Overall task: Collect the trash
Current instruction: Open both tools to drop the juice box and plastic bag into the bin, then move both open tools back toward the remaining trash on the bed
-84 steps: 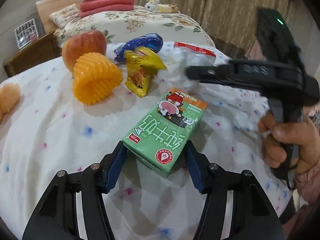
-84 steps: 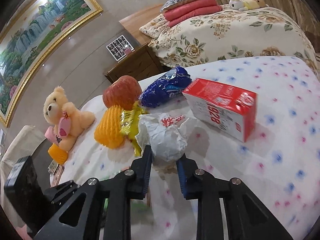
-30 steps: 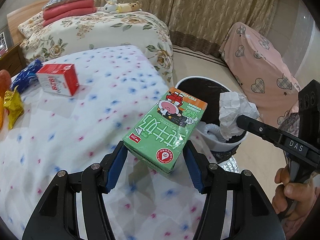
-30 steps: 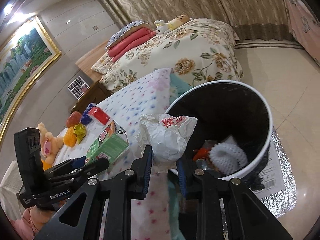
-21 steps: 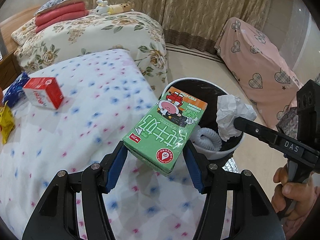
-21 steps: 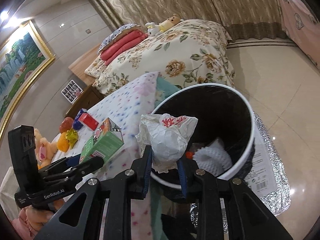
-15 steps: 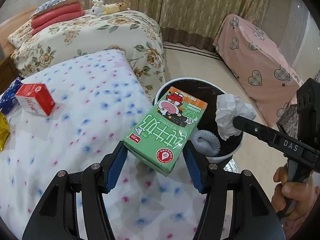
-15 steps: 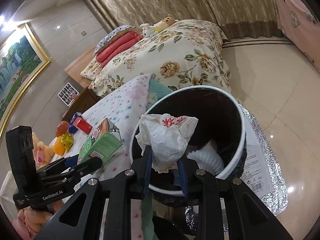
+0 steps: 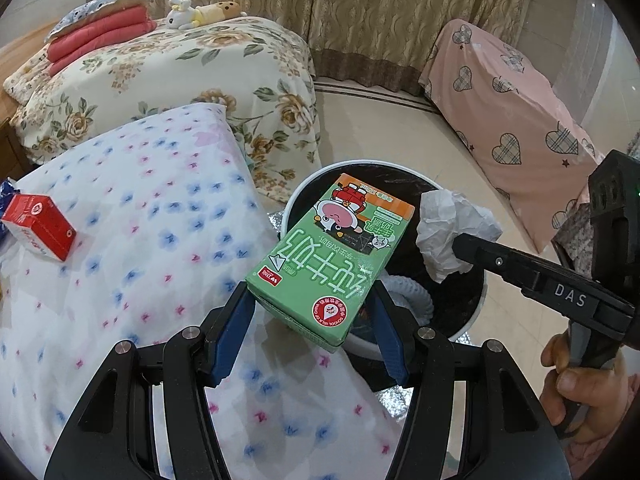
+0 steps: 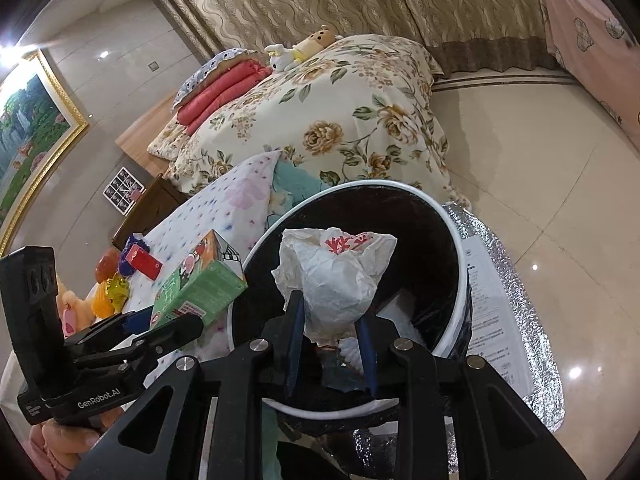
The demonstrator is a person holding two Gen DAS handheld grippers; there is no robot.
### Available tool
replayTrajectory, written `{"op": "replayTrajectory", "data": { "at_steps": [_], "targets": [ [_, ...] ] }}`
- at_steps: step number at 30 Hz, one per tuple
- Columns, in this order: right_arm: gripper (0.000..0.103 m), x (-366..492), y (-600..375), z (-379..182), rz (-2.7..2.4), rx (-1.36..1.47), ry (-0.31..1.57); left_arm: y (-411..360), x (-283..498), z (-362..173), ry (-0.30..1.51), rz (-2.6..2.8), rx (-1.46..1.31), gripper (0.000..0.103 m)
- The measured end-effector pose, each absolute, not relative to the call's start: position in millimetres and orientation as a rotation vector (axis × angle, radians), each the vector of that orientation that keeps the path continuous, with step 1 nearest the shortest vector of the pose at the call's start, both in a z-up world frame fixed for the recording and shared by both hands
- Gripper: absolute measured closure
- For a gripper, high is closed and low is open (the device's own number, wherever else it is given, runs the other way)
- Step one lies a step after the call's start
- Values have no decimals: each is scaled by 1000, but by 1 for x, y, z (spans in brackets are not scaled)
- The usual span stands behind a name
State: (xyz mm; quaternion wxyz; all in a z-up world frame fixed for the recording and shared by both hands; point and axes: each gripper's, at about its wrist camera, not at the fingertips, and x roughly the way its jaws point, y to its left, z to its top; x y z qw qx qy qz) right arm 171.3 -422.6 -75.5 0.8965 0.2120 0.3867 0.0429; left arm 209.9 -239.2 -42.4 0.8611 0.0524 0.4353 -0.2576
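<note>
My left gripper [image 9: 312, 320] is shut on a green milk carton [image 9: 332, 256] and holds it in the air at the near rim of a round black trash bin with a white rim [image 9: 478, 300]. My right gripper [image 10: 330, 328] is shut on a crumpled white paper wrapper [image 10: 336, 280] and holds it over the open bin [image 10: 462, 276]. The wrapper [image 9: 448, 228] also shows in the left wrist view, over the bin's right side. The carton [image 10: 196, 288] shows at the bin's left rim in the right wrist view. White foam netting [image 9: 412, 292] lies inside the bin.
A table with a flowered white cloth [image 9: 140, 240] stands left of the bin, with a red carton [image 9: 38, 226] on it. Fruit, snack bags and a plush bear [image 10: 108, 284] sit farther along it. A floral bed [image 10: 340, 108] lies behind; a pink covered seat [image 9: 516, 92] is at right.
Both grippers have carried their loads from the table to the bin. Over the last second they moved closer over its opening. Both stay shut.
</note>
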Motion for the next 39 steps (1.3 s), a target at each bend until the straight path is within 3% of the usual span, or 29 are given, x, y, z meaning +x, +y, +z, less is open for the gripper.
{"op": "replayTrajectory", "data": {
  "at_steps": [16,19,22,30,39],
  "targets": [
    [75,183,-429,-74,75,439,809,-254,216,-44,934,-556,113,45],
    [67,184,-430,-74,65,437,813,-253,218,-46,948,-557,108,44],
    [46,183,-432,-74,52,446,809,-247,217,-46,947,-560,87,42],
    [39,179,-426,-69,63,454,798,-218,203,-38,910,-543,13,33],
    [26,174,-388,-61,132,440,790,-155,187,-46,915,-448,-117,31]
  ]
}}
